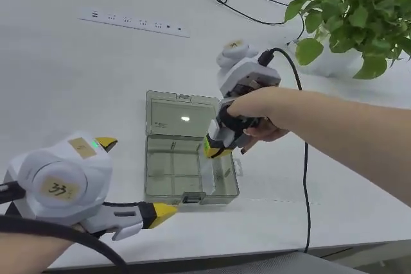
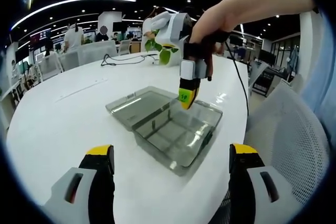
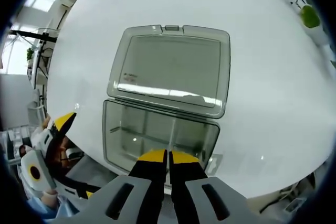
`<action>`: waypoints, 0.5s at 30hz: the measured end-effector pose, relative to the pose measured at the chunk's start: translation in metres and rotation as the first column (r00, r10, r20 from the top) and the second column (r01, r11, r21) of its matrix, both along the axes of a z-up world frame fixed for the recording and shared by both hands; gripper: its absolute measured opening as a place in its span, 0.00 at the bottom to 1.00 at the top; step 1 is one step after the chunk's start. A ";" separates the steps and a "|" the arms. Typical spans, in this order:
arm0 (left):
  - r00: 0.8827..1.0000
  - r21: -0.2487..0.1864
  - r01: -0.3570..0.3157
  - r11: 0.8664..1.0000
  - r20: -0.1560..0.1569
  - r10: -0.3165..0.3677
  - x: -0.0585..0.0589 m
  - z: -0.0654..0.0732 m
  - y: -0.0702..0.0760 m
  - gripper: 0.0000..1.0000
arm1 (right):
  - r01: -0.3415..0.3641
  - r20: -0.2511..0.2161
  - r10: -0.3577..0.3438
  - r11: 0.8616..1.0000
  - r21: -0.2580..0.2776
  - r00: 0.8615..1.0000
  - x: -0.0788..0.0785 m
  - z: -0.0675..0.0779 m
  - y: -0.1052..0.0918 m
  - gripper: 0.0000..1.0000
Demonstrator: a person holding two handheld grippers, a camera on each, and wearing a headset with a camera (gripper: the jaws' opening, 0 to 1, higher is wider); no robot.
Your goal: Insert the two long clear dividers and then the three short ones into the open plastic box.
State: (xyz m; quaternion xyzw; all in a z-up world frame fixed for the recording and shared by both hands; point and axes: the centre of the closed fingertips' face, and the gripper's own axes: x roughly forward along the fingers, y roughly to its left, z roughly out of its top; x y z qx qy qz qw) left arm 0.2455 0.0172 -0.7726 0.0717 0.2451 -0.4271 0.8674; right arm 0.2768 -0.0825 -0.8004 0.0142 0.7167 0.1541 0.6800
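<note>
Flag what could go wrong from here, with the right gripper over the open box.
1. The left gripper is open and apart from the box, so nothing braces it. A push from the right gripper could slide it.
2. The right gripper's jaws are nearly shut, but I cannot tell whether a clear divider is pinched. A tilted seat could go unnoticed.
3. The black cable trails beside the box and might drag on it.

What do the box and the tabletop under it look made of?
Box: clear, grey-tinted plastic, glossy; the tabletop shows through its walls and its lid catches a light's glare. Tabletop: white, smooth, low sheen, probably laminate, though the finish alone cannot settle that.
</note>
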 end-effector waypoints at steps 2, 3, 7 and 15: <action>1.000 0.001 0.000 1.000 0.000 0.000 0.000 0.000 0.000 0.92 | -0.002 0.000 0.002 1.000 0.000 1.000 0.005 -0.004 -0.002 0.03; 1.000 0.001 0.000 1.000 -0.001 0.000 0.000 -0.001 -0.001 0.92 | -0.004 0.001 0.004 1.000 0.000 1.000 0.007 -0.006 -0.003 0.03; 1.000 0.002 0.002 1.000 -0.004 -0.002 -0.001 -0.001 -0.002 0.92 | -0.009 0.005 0.009 1.000 -0.002 1.000 0.004 -0.007 -0.002 0.03; 1.000 0.006 -0.001 1.000 -0.007 0.001 -0.002 -0.002 0.000 0.92 | -0.035 0.006 0.035 0.999 -0.015 0.999 -0.002 -0.009 0.000 0.03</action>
